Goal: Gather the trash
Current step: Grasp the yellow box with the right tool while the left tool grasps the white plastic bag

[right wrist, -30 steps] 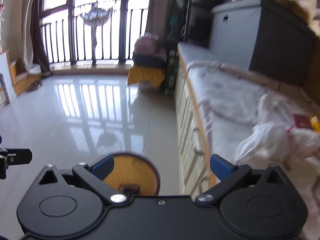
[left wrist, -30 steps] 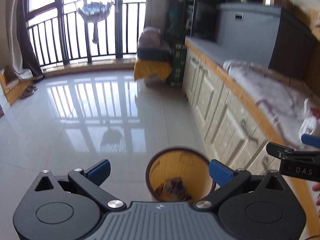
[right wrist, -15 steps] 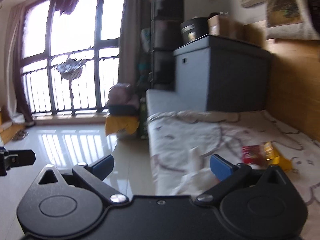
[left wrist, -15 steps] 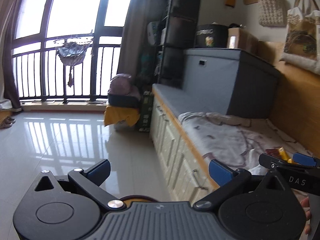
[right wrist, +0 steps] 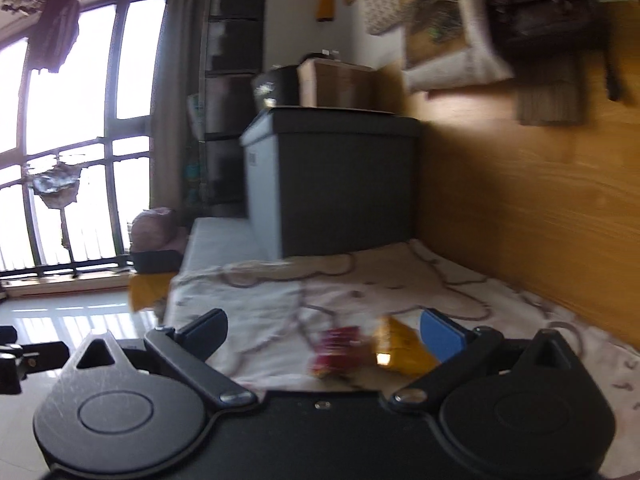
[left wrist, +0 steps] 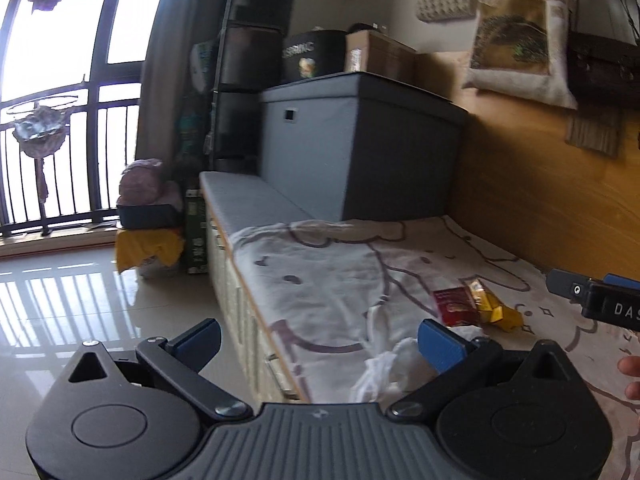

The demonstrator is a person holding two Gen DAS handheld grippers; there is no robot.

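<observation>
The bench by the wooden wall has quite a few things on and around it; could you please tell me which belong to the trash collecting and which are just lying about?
Belong to the job:
- red wrapper
- yellow wrapper
- crumpled white plastic bag
- left claw, open
- right claw, open

Just lying about:
- patterned sheet
- grey storage box
- cardboard box
- hanging tote bag

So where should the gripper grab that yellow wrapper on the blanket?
Probably the crinkled gold end of the yellow wrapper nearest the red packet. It lies flat on the blanket, so come from above with the open right gripper, one finger on each long side, and pinch where it puffs up.
</observation>
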